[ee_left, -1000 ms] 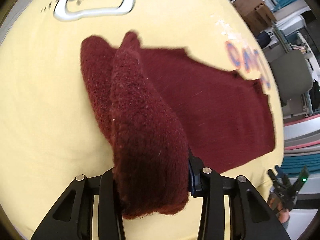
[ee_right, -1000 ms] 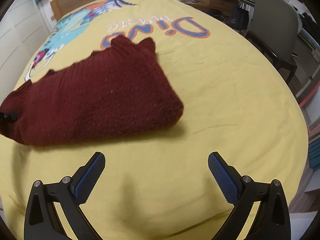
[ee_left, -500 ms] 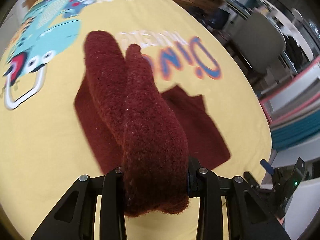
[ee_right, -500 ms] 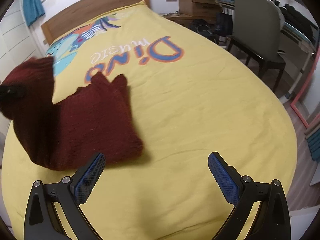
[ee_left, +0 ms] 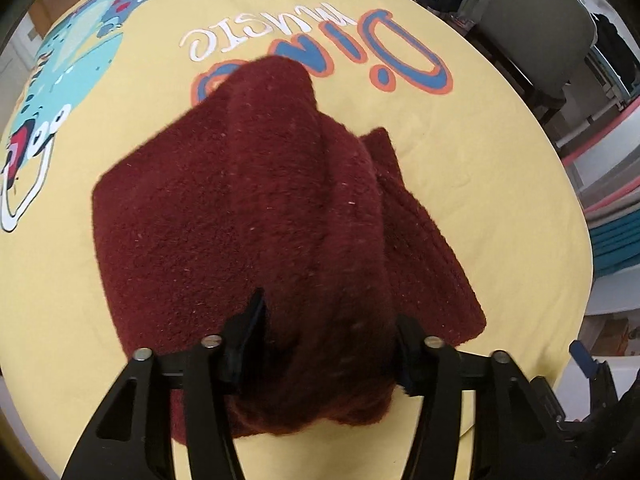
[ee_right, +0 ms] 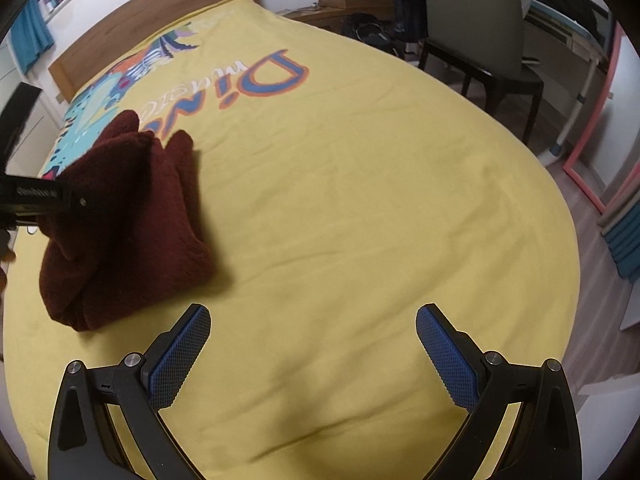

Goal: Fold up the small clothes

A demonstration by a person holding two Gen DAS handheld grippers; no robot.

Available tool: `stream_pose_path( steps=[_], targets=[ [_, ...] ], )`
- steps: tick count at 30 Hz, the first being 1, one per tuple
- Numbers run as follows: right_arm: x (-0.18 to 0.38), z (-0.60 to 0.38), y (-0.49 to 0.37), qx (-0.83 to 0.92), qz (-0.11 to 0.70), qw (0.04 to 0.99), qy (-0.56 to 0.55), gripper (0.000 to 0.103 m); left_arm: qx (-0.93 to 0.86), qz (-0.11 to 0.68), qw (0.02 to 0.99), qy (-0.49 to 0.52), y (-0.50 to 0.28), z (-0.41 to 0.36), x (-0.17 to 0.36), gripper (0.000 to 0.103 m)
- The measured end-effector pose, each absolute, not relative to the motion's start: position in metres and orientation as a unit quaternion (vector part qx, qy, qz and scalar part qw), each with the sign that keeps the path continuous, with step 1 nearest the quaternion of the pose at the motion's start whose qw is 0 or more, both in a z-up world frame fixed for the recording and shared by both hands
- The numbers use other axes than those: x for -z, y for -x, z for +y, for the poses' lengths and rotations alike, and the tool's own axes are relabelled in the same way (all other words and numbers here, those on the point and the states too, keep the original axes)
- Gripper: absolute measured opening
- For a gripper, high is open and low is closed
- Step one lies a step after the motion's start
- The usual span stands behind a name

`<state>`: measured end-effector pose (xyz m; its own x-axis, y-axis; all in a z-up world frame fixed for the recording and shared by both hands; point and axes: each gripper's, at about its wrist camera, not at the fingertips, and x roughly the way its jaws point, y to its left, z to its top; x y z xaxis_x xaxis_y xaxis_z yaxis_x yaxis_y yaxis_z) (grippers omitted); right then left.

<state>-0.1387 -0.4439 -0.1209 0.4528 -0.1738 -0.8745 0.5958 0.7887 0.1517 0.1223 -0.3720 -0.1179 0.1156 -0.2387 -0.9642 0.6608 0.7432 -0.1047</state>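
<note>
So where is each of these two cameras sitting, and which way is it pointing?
Left wrist view: rides on the left gripper, looking forward along its black fingers across the yellow bedspread; the fingers are clamped on the maroon knit garment, which fills the middle.
Right wrist view: rides on the right gripper, looking up the bed toward the wooden headboard and grey chair; its blue-padded fingers stand wide apart, holding nothing.
Shared: both show the garment, bedspread and chair; the right view also catches the left gripper at its left edge.
</note>
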Motion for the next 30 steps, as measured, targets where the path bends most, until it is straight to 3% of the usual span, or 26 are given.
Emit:
stream_pose_path(
  steps=[1, 2, 3, 15, 26, 30],
  targets=[
    [0.123, -0.444, 0.139, 0.235, 0.47, 0.82, -0.226, 0.103, 0.312, 0.588, 0.726, -0.175, -0.122, -0.371, 0.114, 0.069],
    [0.125, -0.445, 0.14, 0.236, 0.472, 0.819, -0.228, 0.103, 0.315, 0.589, 0.725, -0.17, -0.123, -0.369, 0.112, 0.088],
    [0.126, -0.445, 0.14, 0.236, 0.473, 0.817, -0.229, 0.103, 0.319, 0.588, 0.725, -0.164, -0.123, -0.368, 0.108, 0.099],
    [0.092, -0.444, 0.1, 0.172, 0.467, 0.834, -0.239, 0.103, 0.325, 0.536, 0.768, -0.129, -0.134, -0.296, 0.042, 0.102],
    [0.033, -0.415, -0.045, 0.07, 0.53, 0.832, -0.151, 0.101, 0.263, 0.55, 0.787, -0.095, -0.125, -0.196, 0.068, 0.102],
    [0.042, -0.398, -0.089, 0.019, 0.543, 0.819, -0.185, 0.085, 0.263, 0.57, 0.776, -0.062, -0.12, -0.176, 0.079, 0.102]
  ],
)
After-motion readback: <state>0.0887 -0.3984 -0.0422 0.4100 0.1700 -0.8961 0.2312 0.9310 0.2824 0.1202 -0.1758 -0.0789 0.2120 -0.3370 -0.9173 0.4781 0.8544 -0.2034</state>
